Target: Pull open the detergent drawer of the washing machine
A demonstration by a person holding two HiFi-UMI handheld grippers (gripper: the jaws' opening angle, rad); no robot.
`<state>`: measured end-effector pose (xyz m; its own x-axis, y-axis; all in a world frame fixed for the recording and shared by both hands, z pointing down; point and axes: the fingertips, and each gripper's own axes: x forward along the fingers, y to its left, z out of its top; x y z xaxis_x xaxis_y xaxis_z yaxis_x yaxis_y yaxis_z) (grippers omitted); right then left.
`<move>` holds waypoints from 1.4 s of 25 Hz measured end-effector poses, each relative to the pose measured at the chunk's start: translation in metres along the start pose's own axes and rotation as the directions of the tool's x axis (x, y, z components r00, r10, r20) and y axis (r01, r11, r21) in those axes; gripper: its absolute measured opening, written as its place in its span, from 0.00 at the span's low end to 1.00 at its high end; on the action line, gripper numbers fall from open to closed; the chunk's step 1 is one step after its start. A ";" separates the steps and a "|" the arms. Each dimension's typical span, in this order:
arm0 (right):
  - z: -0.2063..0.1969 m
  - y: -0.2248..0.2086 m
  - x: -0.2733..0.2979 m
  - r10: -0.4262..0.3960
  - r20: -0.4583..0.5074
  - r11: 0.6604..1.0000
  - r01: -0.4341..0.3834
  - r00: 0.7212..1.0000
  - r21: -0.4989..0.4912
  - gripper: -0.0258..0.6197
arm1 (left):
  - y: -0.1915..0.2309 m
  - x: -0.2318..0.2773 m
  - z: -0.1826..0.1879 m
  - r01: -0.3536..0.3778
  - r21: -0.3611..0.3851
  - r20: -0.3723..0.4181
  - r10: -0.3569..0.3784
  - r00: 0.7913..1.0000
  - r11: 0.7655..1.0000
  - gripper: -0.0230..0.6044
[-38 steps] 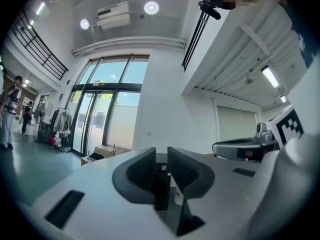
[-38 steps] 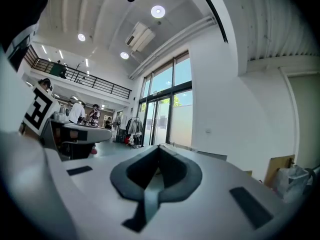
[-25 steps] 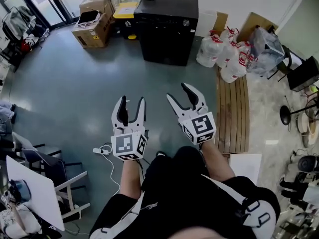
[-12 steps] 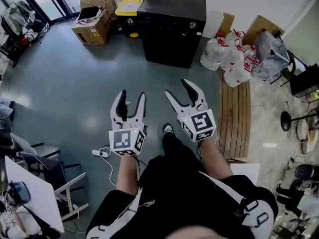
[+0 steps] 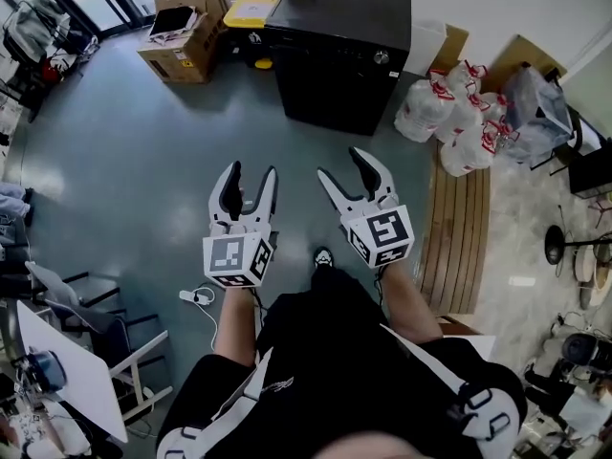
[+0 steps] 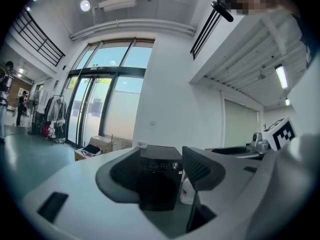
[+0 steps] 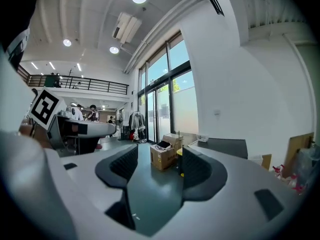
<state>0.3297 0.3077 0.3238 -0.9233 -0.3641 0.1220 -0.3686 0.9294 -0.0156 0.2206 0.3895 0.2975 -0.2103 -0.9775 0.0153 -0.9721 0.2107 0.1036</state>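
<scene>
The left tongs are held wide apart with nothing between the jaws. The right tongs are spread wider still; their jaws have just been opening, and they too are empty. Both are carried side by side over bare floor, pointing roughly level.

The washing machine lies straight ahead and well apart from both tongs, against the far wall. It is framed squarely between the jaws in the left gripper view. In the right gripper view only its top is caught at the right, and a cardboard box sits between the jaws. By the head view, the right tongs are slightly nearer.

The detergent drawer cannot be picked out on the dark front. It is judged to lie across the top of that face, so the pull would come back towards the person.

By count: two tongs, one washing machine, two cardboard boxes to its left, and a cluster of white bags to its right.
</scene>
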 end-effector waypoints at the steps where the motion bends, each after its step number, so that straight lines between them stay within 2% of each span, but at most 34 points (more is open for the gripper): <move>1: -0.003 -0.008 0.006 0.002 -0.007 1.000 -0.002 1.000 0.007 0.47 | -0.001 0.010 -0.001 0.003 0.002 -0.005 -0.003 1.000 1.000 0.44; 8: -0.014 -0.049 0.041 0.014 -0.022 1.000 -0.013 1.000 0.029 0.47 | 0.007 0.064 -0.016 -0.015 -0.032 -0.037 0.014 0.999 0.999 0.44; 11: -0.017 -0.061 0.056 0.007 -0.029 0.999 -0.006 1.000 0.035 0.47 | 0.011 0.084 -0.016 -0.006 -0.013 -0.038 0.006 0.999 1.000 0.44; 17: -0.021 -0.073 0.103 -0.003 -0.053 1.000 0.004 0.999 0.015 0.47 | 0.045 0.123 -0.021 0.007 -0.043 -0.030 -0.009 1.000 0.999 0.43; 22: -0.022 -0.081 0.167 -0.013 -0.082 1.000 0.012 0.997 -0.007 0.47 | 0.088 0.170 -0.027 0.052 -0.064 -0.043 -0.055 0.998 0.997 0.44; 26: -0.020 -0.095 0.226 -0.040 -0.108 0.999 0.040 0.993 -0.001 0.46 | 0.126 0.212 -0.018 0.096 -0.043 -0.050 -0.098 0.994 0.994 0.44; 30: -0.026 -0.099 0.291 -0.073 -0.161 0.997 0.075 0.984 0.007 0.46 | 0.177 0.253 -0.021 0.162 -0.071 -0.092 -0.168 0.981 0.984 0.44; 35: -0.041 -0.115 0.343 -0.136 -0.226 0.988 0.148 0.965 0.037 0.46 | 0.220 0.302 -0.038 0.228 -0.085 -0.157 -0.239 0.958 0.970 0.44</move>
<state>0.0599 0.0783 0.4078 -0.8165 -0.4639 0.3437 -0.5045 0.8627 -0.0342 -0.0529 0.1408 0.3628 0.0472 -0.9882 0.1456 -0.9820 -0.0192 0.1880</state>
